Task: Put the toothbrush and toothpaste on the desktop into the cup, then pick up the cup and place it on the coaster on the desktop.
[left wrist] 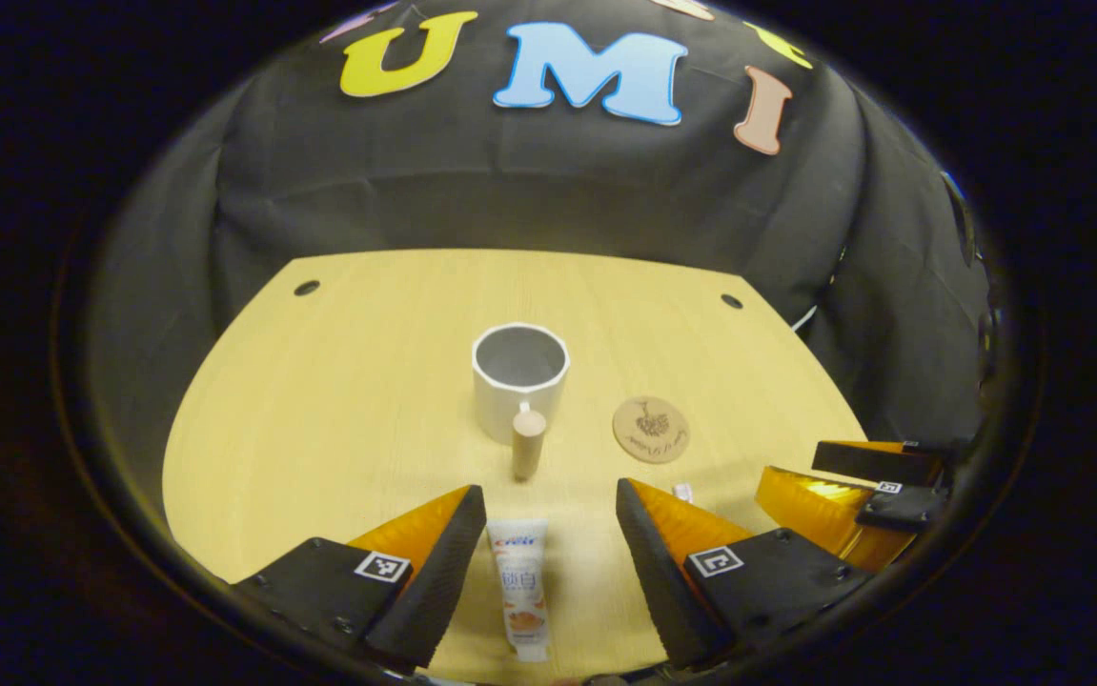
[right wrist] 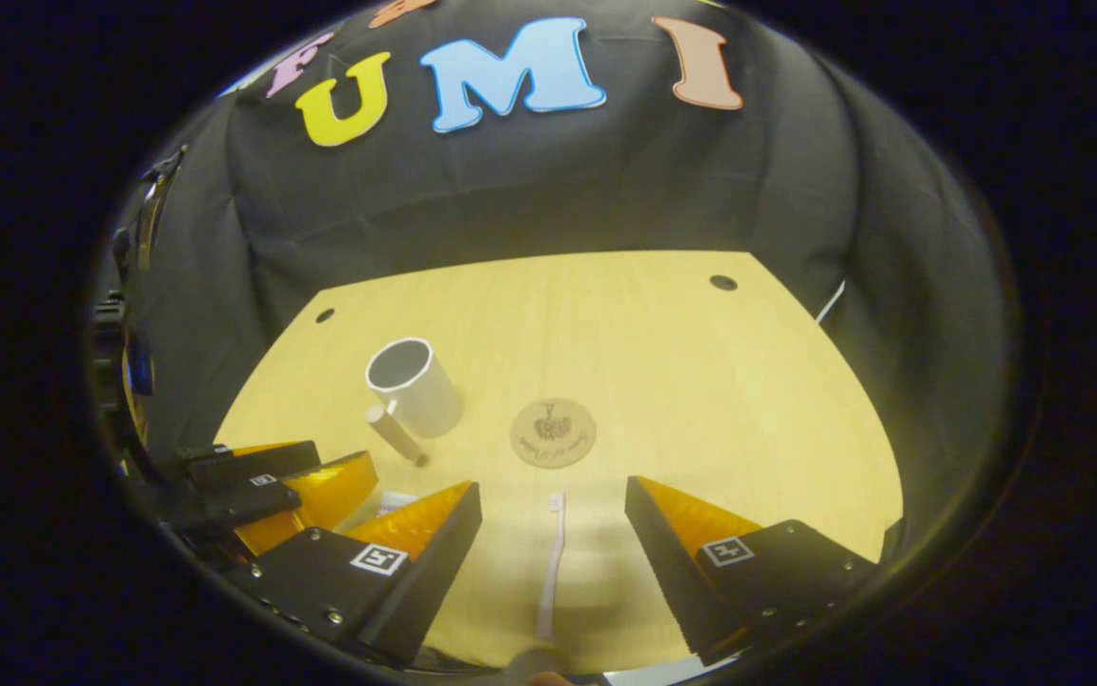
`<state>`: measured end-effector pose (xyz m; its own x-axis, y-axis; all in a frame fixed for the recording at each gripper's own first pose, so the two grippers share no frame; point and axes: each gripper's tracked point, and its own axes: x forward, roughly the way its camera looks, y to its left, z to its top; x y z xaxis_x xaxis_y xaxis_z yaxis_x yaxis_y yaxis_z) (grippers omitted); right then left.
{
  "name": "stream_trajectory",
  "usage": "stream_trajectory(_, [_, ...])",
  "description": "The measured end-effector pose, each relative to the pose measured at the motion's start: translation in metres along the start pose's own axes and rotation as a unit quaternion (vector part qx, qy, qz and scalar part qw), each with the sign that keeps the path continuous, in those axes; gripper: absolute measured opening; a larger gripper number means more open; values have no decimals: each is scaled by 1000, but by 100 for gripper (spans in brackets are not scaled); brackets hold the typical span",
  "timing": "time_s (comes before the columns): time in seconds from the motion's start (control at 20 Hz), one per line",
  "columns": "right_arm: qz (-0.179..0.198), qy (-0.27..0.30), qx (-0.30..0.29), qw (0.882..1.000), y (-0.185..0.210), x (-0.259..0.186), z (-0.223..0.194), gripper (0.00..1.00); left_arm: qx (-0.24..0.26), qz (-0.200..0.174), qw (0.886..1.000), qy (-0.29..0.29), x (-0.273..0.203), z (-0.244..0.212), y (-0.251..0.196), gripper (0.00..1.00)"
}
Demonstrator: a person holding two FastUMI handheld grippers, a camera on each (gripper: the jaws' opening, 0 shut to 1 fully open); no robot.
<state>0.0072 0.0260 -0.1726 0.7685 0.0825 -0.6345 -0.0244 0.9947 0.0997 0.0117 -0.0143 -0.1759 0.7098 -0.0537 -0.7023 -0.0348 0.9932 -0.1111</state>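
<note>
On the tabletop (left wrist: pixel 319 400), wide bare room is seen around cup (left wrist: pixel 519 381) and coaster (left wrist: pixel 650 430); toothpaste (left wrist: pixel 521 581) is straddled by spread left tongs (left wrist: pixel 548 534), toothbrush (right wrist: pixel 553 562) by spread right tongs (right wrist: pixel 553 529), neither gripped.

The right tool (right wrist: pixel 553 534) hangs over the near edge of the pale wooden counter (right wrist: pixel 700 362) with its fingers spread wide. Between them, touching neither, the white toothbrush (right wrist: pixel 551 562) lies flat on the counter, running near to far with its head at the far end. Just beyond the brush head sits the round coaster (right wrist: pixel 553 433), bare. To the left of the coaster stands the white cup (right wrist: pixel 415 386), upright and empty, with a wooden handle (right wrist: pixel 394 433) jutting toward the near side. At the near left the left tool (right wrist: pixel 272 481) shows, with a bit of the toothpaste (right wrist: pixel 394 499) beside it.
</note>
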Motion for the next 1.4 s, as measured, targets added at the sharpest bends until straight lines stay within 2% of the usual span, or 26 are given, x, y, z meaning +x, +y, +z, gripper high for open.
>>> stream_trajectory(0.4, [11,86,-30,996,8,20,-37,96,-19,10,995,101,19,-10,-15,92])
stream_trajectory(0.8, [16,170,-24,985,6,38,-73,96,-52,12,979,199,25,-51,-10,93])
stream_trajectory(1.4, [26,245,-23,969,16,64,-101,93,-68,18,958,279,28,-81,-9,92])
